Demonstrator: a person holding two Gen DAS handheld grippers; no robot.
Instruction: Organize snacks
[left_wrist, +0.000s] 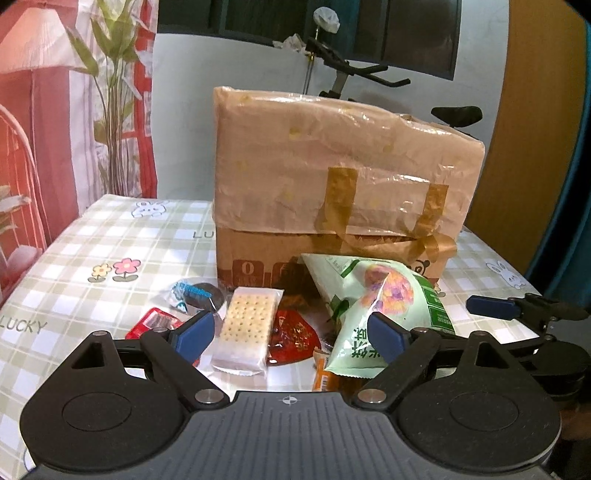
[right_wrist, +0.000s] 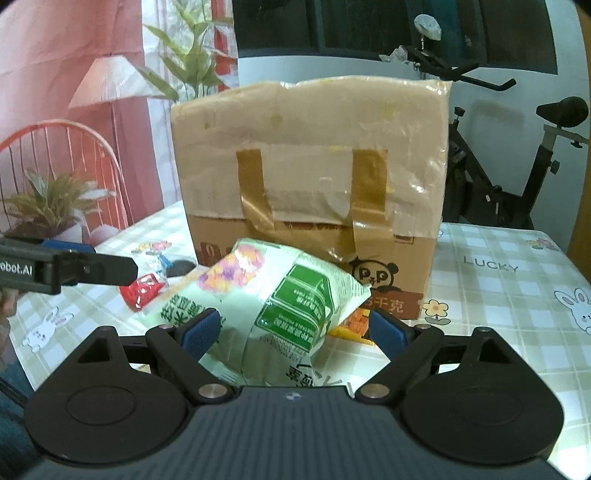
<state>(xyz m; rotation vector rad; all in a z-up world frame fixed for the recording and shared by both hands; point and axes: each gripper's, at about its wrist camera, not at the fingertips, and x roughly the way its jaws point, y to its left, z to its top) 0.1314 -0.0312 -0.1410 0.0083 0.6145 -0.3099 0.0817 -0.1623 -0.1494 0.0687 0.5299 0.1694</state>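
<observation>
The tablecloth says "LUCKY" in grey letters. The cardboard box has a panda with "P P" on its face, and "千克" below. The left gripper reads "obot.AI" on its side.

Left claw, lower frame: black linkage arms on round black pivot housings, silver pivot screws, blue ribbed finger pads, grey ribbed base plate with a white crosshair mark. Right claw, lower frame: identical build and colours. At mid left of the right view, white lettering "obot.AI" shows.
</observation>
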